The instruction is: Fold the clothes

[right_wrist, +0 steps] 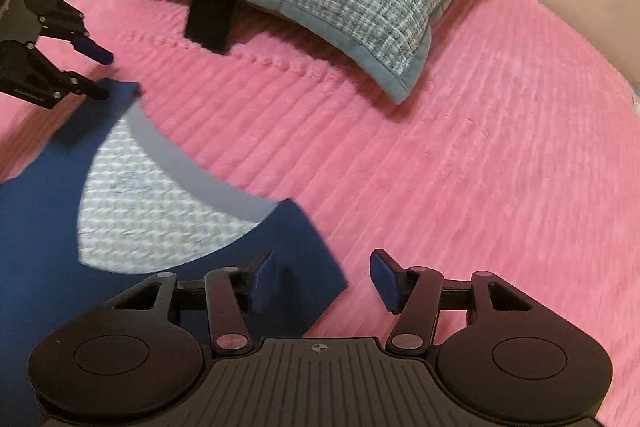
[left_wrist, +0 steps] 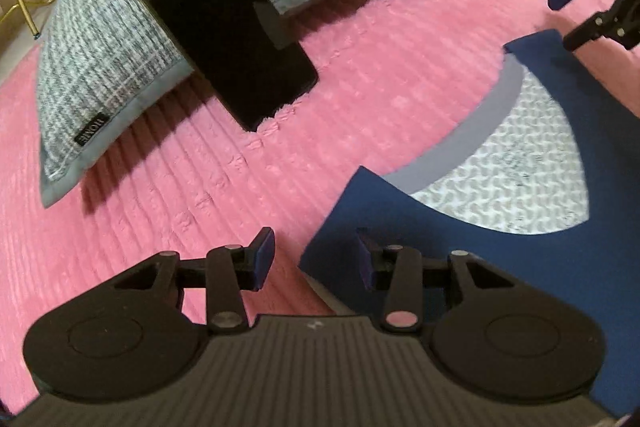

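- Bedspread [right_wrist: 460, 167], pink and ribbed, lies bare right of the garment.
- Pillow [left_wrist: 120, 39] props a black phone [left_wrist: 224, 27].
- Navy garment [left_wrist: 460, 247] lies flat, its neckline facing the pillow.
- Left claw [left_wrist: 316, 263] and right claw [right_wrist: 322, 281] gape over its shoulder corners, gripping nothing.

phone [left_wrist: 224, 27] against pillow [left_wrist: 100, 47], garment [left_wrist: 460, 227] nearby

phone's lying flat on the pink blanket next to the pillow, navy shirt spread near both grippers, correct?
Not quite. The phone isn't flat on the blanket: it leans tilted against the pillow, only its lower end down on the blanket. Both wrist views show it. The navy shirt does lie spread near both grippers.
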### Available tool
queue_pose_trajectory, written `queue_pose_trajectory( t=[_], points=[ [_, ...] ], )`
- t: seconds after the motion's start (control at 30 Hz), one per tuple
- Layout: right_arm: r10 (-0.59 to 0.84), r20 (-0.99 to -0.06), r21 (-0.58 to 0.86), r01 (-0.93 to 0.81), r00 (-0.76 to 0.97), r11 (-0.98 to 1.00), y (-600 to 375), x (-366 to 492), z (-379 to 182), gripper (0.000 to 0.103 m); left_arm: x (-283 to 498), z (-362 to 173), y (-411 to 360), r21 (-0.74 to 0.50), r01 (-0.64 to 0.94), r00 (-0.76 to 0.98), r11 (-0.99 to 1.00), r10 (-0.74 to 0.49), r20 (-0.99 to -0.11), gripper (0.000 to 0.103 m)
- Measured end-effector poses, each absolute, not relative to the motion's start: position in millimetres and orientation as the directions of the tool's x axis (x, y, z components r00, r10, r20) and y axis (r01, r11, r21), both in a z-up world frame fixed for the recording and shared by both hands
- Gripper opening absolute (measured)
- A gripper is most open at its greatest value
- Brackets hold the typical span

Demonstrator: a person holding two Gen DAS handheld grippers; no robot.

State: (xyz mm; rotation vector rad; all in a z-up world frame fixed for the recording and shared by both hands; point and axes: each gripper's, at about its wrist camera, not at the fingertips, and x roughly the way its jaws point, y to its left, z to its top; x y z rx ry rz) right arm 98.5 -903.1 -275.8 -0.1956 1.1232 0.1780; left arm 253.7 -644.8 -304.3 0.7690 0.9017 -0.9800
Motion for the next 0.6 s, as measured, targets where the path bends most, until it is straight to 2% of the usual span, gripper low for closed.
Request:
queue_pose_trajectory(
  t=[0.07, 0.13, 0.27, 0.37, 0.4, 0.43, 0.47, 0.6],
  points=[
    [0.055, -0.912, -0.052, -0.246, 0.407, 0.968, -906.1, 106.0, -285.0, 0.056, 255.7, -309.9, -648.6, 0.132, 0.931, 0.255, 0.34, -0.347, -0.903, 0.035],
    [0.076, -0.92, -0.03, -0.261, 0.385, 0.965, -908.3, 112.1, -294.9, 0.05, 257.2, -314.9, -652.0, 0.129, 0.941, 0.238, 0.312, -0.341, -0.909, 0.035],
    [0.128, -0.924, 0.029, -0.266, 0.362, 0.963, -915.2, 118.9, -309.9, 0.048, 263.2, -318.1, -653.3, 0.095, 0.947, 0.202, 0.306, -0.341, -0.918, 0.033],
    [0.147, -0.921, 0.062, -0.239, 0.36, 0.969, -920.7, 118.7, -309.0, 0.032, 266.0, -318.5, -652.8, 0.068, 0.952, 0.174, 0.3, -0.343, -0.923, 0.028],
    [0.147, -0.923, 0.061, -0.244, 0.355, 0.968, -918.1, 116.4, -307.4, 0.024, 265.9, -318.5, -652.9, 0.06, 0.954, 0.165, 0.295, -0.344, -0.924, 0.026],
    [0.148, -0.925, 0.059, -0.25, 0.35, 0.966, -915.6, 114.1, -305.8, 0.008, 264.4, -318.6, -653.3, 0.05, 0.955, 0.154, 0.292, -0.345, -0.926, 0.017],
    [0.148, -0.927, 0.058, -0.256, 0.345, 0.965, -913.1, 111.7, -304.2, 0.001, 260.9, -318.9, -654.0, 0.047, 0.956, 0.15, 0.291, -0.345, -0.926, 0.011],
    [0.113, -0.922, -0.005, -0.305, 0.37, 0.952, -894.9, 95.3, -289.4, 0.001, 237.0, -310.1, -650.4, 0.129, 0.957, 0.22, 0.261, -0.36, -0.907, 0.005]
  ],
)
